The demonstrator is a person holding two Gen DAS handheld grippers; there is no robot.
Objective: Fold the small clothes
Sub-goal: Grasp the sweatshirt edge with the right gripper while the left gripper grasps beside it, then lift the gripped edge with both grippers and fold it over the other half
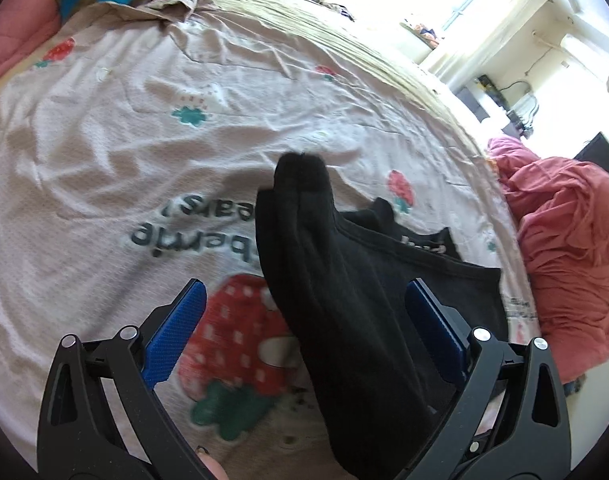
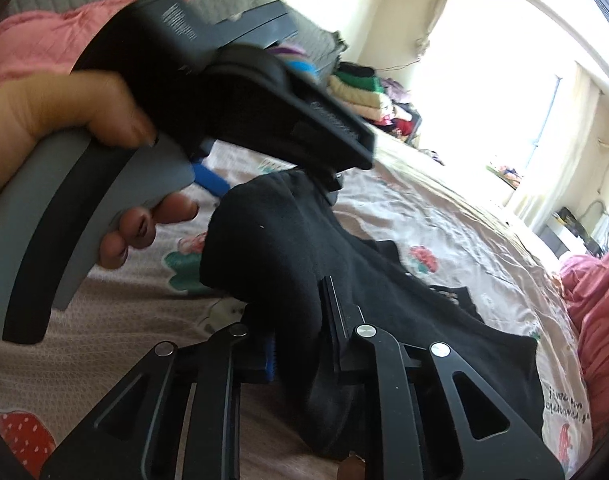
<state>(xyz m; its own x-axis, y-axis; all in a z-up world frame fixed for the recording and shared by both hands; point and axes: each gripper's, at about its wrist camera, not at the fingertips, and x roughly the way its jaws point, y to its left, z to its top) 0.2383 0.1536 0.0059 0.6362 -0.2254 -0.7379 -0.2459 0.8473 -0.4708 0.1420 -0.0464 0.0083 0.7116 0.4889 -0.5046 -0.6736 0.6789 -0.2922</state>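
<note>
from the left wrist camera, the left gripper (image 1: 304, 312) has its blue-padded fingers (image 1: 176, 328) spread wide, pressing on nothing. the black knit sock (image 1: 324, 280) rises between them, touching neither, its toe end raised above the pale pink bedsheet printed with red strawberries (image 1: 104, 140). a flat black garment (image 1: 436, 248) lies on that sheet just right of the sock.

from the right wrist camera, the right gripper (image 2: 300, 336) has its fingers clamped on the sock (image 2: 272, 248), lifted off the bedsheet (image 2: 424, 216). left of the sock, a hand (image 2: 64, 120) holds the other gripper's grey handle.
</note>
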